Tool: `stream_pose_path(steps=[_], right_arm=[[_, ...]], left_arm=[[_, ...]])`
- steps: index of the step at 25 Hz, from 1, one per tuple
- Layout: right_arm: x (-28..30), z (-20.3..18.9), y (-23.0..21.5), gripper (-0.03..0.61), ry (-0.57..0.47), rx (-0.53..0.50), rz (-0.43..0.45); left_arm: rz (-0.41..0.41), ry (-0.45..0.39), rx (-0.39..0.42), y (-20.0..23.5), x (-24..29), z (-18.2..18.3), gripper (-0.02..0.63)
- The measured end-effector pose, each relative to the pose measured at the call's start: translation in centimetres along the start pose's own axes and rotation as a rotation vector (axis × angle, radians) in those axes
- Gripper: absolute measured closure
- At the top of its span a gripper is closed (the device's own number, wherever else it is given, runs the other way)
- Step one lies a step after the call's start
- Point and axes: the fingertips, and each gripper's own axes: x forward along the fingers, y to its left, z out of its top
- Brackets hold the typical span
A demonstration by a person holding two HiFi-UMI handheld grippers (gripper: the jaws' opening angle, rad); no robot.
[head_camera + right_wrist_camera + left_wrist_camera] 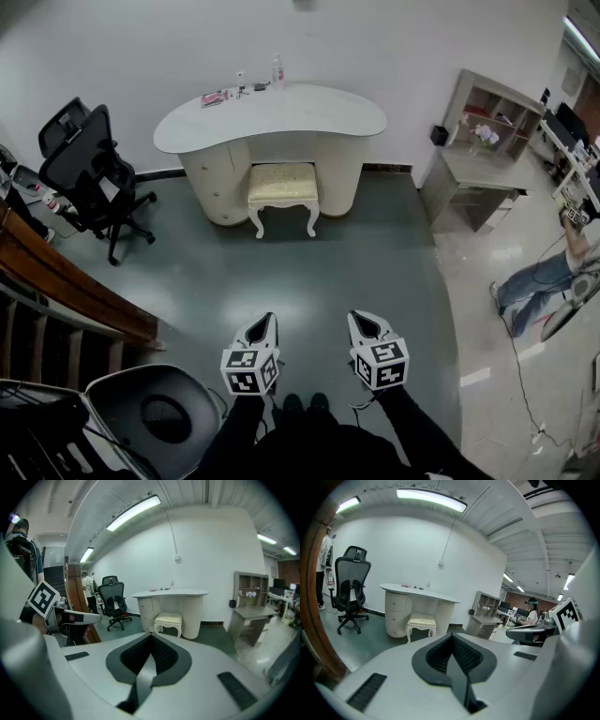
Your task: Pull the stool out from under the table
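Note:
A white stool (pixel 282 191) with a cream cushion and curved legs stands half tucked under a white curved dressing table (pixel 272 116) against the far wall. It also shows far ahead as the stool (pixel 422 622) in the left gripper view and the stool (pixel 169 621) in the right gripper view. My left gripper (pixel 263 323) and right gripper (pixel 364 322) are held side by side near my body, well short of the stool. Both are shut with nothing between their jaws.
A black office chair (pixel 89 178) stands left of the table. A wooden railing (pixel 66 281) runs along the left, with a grey seat (pixel 155 408) at lower left. A grey desk with shelves (pixel 478 155) is at right, and a person's legs (pixel 534 281) lie further right.

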Motion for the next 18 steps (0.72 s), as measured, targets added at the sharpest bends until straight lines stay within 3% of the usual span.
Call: stream_pose_path(steps=[18], right_arm=[[-0.75,0.21,0.09,0.575,-0.008,-0.011,0.023]], left_arm=[[0.025,0.007,-0.016,0.13,-0.59,-0.27,0.606]])
